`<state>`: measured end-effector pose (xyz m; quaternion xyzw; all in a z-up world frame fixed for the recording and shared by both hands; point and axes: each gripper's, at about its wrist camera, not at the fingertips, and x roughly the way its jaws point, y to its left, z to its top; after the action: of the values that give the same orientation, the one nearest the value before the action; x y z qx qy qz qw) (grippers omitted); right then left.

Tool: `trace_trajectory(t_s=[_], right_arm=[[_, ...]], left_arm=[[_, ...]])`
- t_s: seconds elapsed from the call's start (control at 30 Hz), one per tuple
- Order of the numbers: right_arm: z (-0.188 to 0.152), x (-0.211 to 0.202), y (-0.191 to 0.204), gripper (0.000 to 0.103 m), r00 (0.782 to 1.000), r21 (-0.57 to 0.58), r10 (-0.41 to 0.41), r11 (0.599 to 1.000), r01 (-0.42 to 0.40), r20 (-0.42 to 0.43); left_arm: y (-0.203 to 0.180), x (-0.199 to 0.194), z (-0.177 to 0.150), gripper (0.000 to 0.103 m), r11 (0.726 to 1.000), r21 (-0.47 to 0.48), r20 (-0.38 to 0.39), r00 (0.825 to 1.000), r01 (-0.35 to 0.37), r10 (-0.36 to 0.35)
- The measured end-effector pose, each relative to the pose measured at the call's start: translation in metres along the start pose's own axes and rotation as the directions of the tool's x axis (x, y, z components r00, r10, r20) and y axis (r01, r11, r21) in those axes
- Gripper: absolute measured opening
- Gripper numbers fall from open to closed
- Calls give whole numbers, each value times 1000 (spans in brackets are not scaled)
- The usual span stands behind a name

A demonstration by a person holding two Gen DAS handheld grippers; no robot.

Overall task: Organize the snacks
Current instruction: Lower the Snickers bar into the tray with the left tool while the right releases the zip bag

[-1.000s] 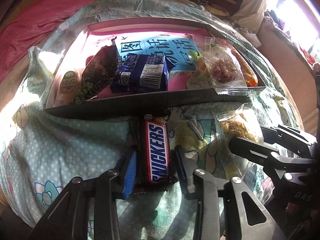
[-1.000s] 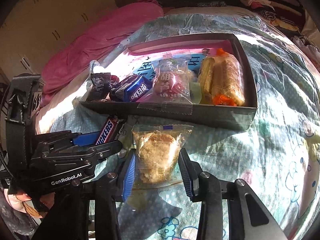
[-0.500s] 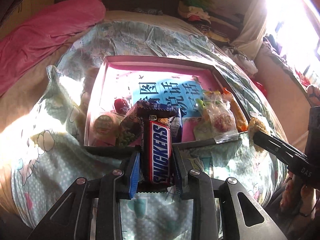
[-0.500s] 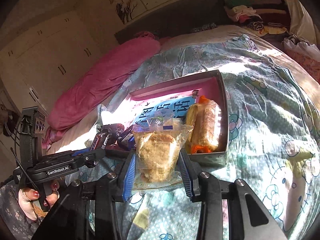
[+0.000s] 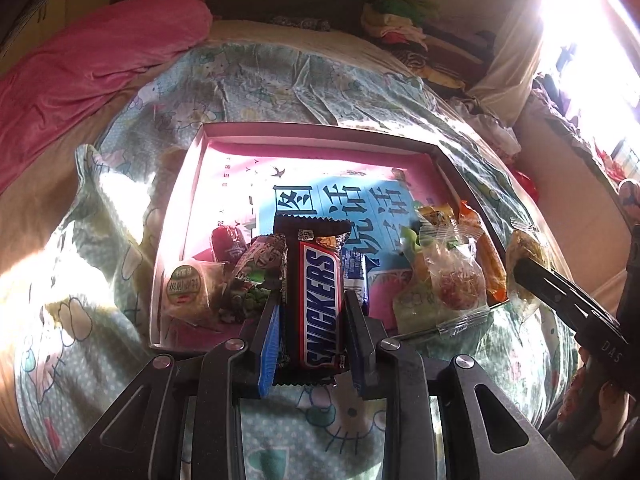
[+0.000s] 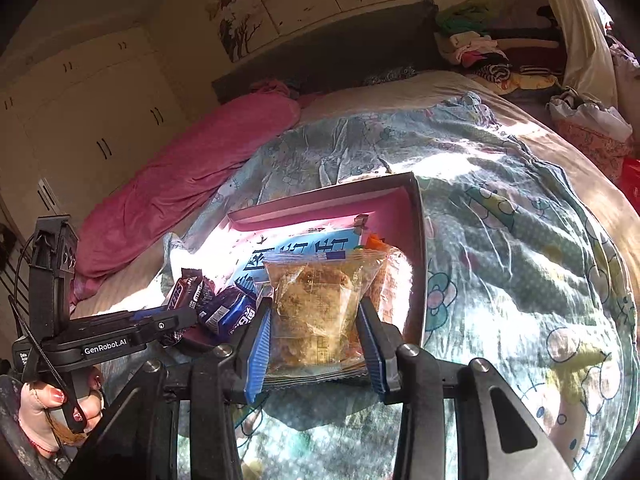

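Observation:
My left gripper [image 5: 312,312] is shut on a Snickers bar [image 5: 322,300] and holds it above the near edge of the pink-lined box [image 5: 316,136]. My right gripper [image 6: 316,328] is shut on a clear bag of crumbly pastry [image 6: 316,312], raised over the box's [image 6: 416,248] near right corner. The pastry bag also shows in the left wrist view [image 5: 524,252]. Inside the box lie a round wrapped cake [image 5: 188,286], a green pea bag [image 5: 252,280], a blue biscuit pack [image 6: 230,312], a clear candy bag [image 5: 452,280] and orange snack packs [image 5: 486,256].
The box sits on a teal cartoon-print bedsheet [image 6: 520,248]. A pink quilt roll [image 5: 88,60] lies at the left. Folded clothes [image 6: 492,52] are piled at the bed's head. A blue printed sheet [image 5: 340,204] lines the box floor.
Both grippers closed on their snacks on the sheet, then lifted them up and toward the box. The view now looks down into the box from higher.

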<state>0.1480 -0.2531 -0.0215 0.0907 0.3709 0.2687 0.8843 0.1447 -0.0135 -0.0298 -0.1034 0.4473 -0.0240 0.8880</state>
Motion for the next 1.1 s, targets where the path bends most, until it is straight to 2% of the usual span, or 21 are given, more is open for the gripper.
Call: trace_trajectory(t_s=[0.6, 1.1], right_arm=[[8, 28, 4, 41, 998, -56, -58, 997, 57, -5], [1, 42, 21, 43, 998, -123, -41, 992, 36, -40]], left_arm=[[-14, 18, 7, 30, 1000, 21, -19, 1000, 5, -4], [-18, 22, 8, 30, 1000, 27, -28, 1000, -2, 3]])
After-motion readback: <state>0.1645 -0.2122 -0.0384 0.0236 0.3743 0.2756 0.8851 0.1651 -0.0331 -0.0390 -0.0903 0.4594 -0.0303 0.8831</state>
